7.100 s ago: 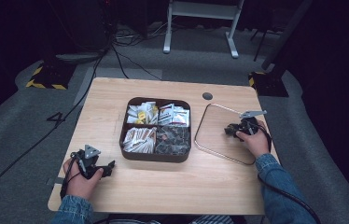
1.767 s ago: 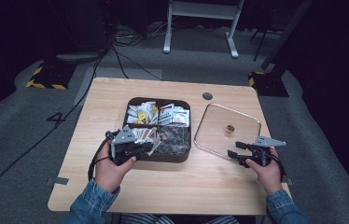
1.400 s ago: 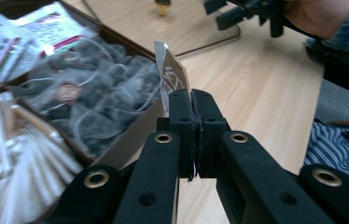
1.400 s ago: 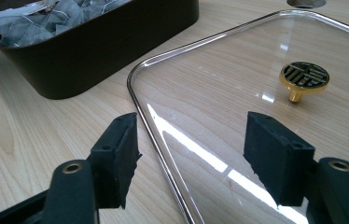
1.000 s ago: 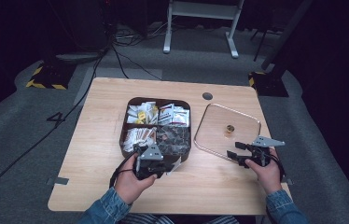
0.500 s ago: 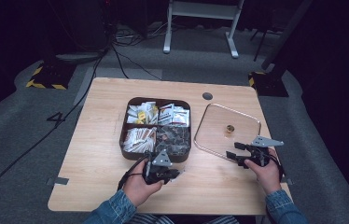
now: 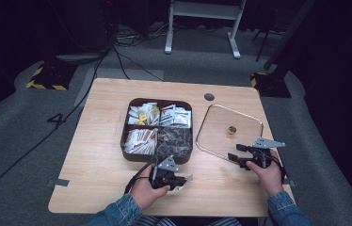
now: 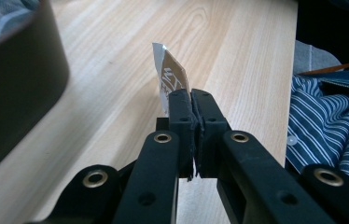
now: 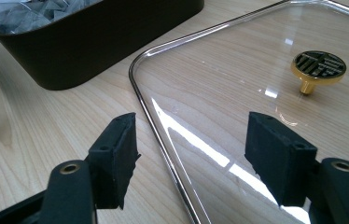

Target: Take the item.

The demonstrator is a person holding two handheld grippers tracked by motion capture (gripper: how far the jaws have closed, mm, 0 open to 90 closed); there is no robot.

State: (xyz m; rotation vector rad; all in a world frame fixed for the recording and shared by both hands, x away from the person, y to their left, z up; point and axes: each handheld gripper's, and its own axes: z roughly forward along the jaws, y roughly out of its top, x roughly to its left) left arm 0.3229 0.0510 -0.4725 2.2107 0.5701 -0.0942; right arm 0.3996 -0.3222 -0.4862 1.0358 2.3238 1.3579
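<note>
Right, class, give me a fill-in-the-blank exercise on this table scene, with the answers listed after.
1. The left gripper is shut on a small ____.
2. The dark tray is divided into ____ compartments.
3. The clear lid lying on the table has a ____-coloured knob.
4. The right gripper has its jaws ____.

Answers: packet; four; gold; open

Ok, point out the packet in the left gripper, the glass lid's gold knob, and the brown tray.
packet (image 8: 171, 77), left gripper view, on its printed face above the jaws.
gold knob (image 9: 320, 65), right gripper view, on its round top.
brown tray (image 7: 132, 157), high view, on its front left rim.
</note>
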